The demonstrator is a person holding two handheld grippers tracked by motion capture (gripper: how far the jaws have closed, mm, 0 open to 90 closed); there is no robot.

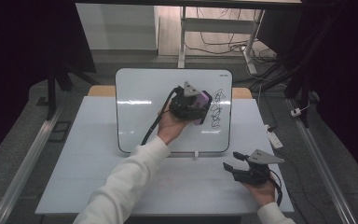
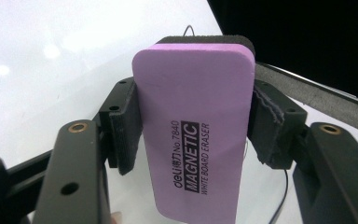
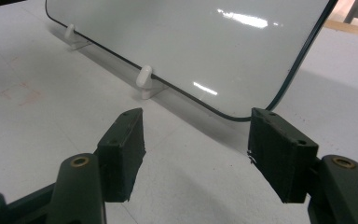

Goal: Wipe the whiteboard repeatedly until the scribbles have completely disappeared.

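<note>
A purple whiteboard eraser (image 2: pixel 193 135), clamped by its long sides in the left gripper (image 1: pixel 192 105), is held at a propped whiteboard (image 1: pixel 140 116), just left of a black scribble (image 1: pixel 217 110); whether its felt touches the board cannot be told. The board leans on small white stands (image 3: pixel 144 80) atop a white table (image 1: pixel 74 172), amid a dark room with a cable-strewn floor. The right gripper (image 3: pixel 196 154) rests low near the table's right edge, jaws wide apart and empty.

A white table (image 1: pixel 98 186) stands before a desk frame (image 1: pixel 182 42) with cables (image 1: pixel 223 46).
</note>
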